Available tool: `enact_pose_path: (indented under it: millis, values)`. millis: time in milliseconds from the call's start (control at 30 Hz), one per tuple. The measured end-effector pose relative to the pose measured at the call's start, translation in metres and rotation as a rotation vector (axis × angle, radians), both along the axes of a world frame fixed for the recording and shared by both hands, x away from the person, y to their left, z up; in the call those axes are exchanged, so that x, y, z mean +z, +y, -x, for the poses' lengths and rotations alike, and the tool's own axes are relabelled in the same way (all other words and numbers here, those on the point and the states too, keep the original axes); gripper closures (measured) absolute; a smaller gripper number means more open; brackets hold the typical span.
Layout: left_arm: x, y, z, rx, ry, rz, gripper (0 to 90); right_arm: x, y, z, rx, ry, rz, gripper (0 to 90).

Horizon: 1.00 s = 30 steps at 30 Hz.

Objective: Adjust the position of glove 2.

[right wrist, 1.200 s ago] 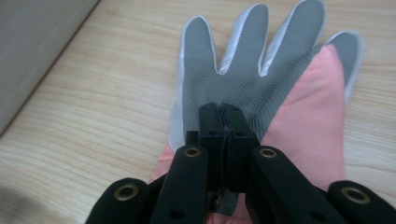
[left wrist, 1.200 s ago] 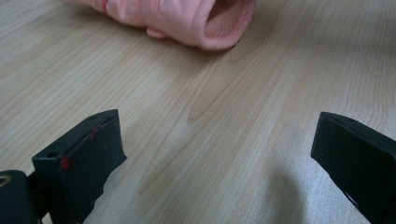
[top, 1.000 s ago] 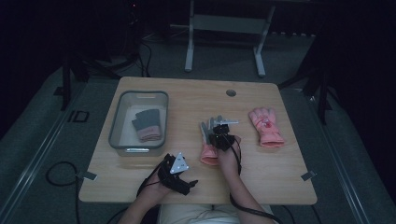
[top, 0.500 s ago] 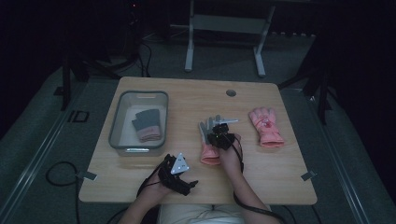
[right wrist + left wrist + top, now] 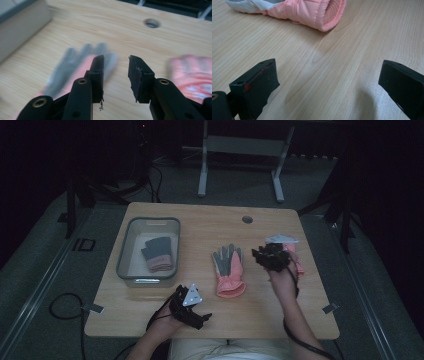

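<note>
Pale wooden table (image 5: 150,320) under dim light, dark floor around it. Right gripper (image 5: 272,257) has just been opening its jaws; they stand apart with nothing between them, above the table's right part. Just to its left lies a pink and grey glove (image 5: 228,270), palm up, long axis running away from the person, fingers toward the far edge, cuff toward the near edge. Another pink glove (image 5: 298,262) lies partly under the right gripper. Left gripper (image 5: 189,306) rests near the front edge, jaws wide apart, empty. A grey tub (image 5: 125,250) at the left holds a dark glove (image 5: 157,252).
</note>
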<state>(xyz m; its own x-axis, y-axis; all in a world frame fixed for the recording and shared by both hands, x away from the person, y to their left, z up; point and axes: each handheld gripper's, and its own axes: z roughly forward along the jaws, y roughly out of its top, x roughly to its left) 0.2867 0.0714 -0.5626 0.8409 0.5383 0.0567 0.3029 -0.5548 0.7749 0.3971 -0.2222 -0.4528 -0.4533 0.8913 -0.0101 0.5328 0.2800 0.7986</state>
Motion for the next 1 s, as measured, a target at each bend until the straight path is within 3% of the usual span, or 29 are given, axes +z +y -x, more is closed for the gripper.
enact_pose_path:
  millis: [133,167,200,267,333,433,700,867,1000]
  values:
    - [0.0,0.0,0.0,-0.001,0.001,-0.002,2.1,0.001,-0.045,-0.012,-0.014,-0.018,0.059,64.2]
    - [0.0,0.0,0.0,0.001,-0.001,-0.003,2.1,0.001,-0.045,-0.012,-0.014,-0.018,0.059,64.2]
    - [0.0,0.0,0.0,0.003,-0.001,-0.002,2.1,-0.002,-0.067,-0.02,-0.024,-0.007,0.081,63.7]
    - [0.0,0.0,0.0,0.004,-0.001,-0.002,2.1,-0.005,-0.081,-0.026,-0.019,-0.002,0.103,62.8]
    - [0.0,0.0,0.0,0.006,-0.002,-0.001,2.1,-0.005,-0.081,-0.026,-0.019,-0.002,0.103,62.8]
    - [-0.001,-0.001,0.001,0.003,-0.005,-0.013,2.1,-0.014,-0.108,-0.044,-0.06,0.033,0.119,62.8]
    - [-0.001,0.0,-0.001,0.012,0.0,-0.006,2.1,-0.038,-0.113,-0.071,-0.092,0.092,0.166,56.8]
    - [-0.001,0.0,-0.001,0.013,-0.001,-0.008,2.1,-0.055,-0.111,-0.08,-0.119,0.13,0.195,54.6]
    - [-0.002,-0.001,-0.001,0.015,-0.002,-0.018,2.1,-0.067,-0.112,-0.083,-0.129,0.143,0.189,56.5]
